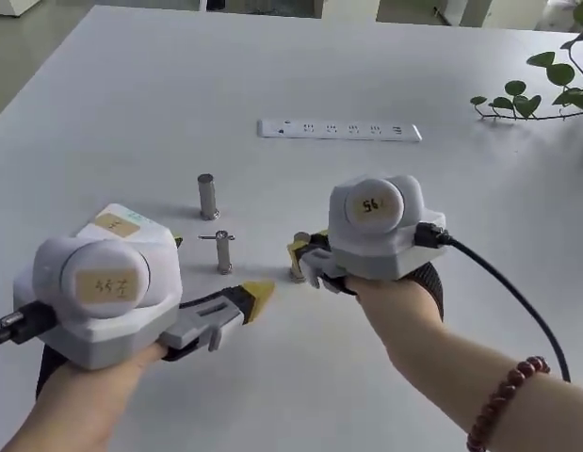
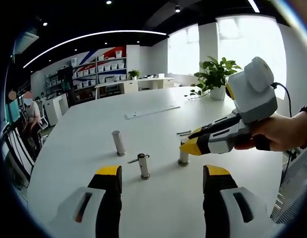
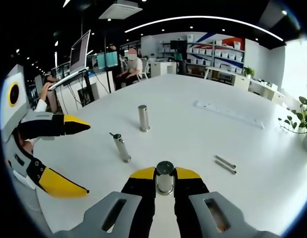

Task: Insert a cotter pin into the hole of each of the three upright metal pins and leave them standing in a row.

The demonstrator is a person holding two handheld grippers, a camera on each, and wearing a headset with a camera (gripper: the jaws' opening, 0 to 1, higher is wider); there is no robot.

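Three upright metal pins stand on the white table point(image 1: 131, 104). The far pin point(image 1: 207, 196) is bare. The middle pin point(image 1: 223, 252) has a cotter pin point(image 1: 217, 236) through its top. My right gripper point(image 1: 300, 256) is shut on the near pin point(image 3: 164, 177), which stands on the table between its yellow tips. My left gripper point(image 2: 162, 171) is open, and the middle pin point(image 2: 143, 166) stands just ahead of its jaws. Two loose cotter pins point(image 3: 225, 164) lie on the table to the right of the held pin.
A white power strip point(image 1: 340, 129) lies across the table beyond the pins. A potted plant point(image 1: 545, 89) reaches in at the far right. People sit at desks point(image 3: 128, 64) beyond the table's far end.
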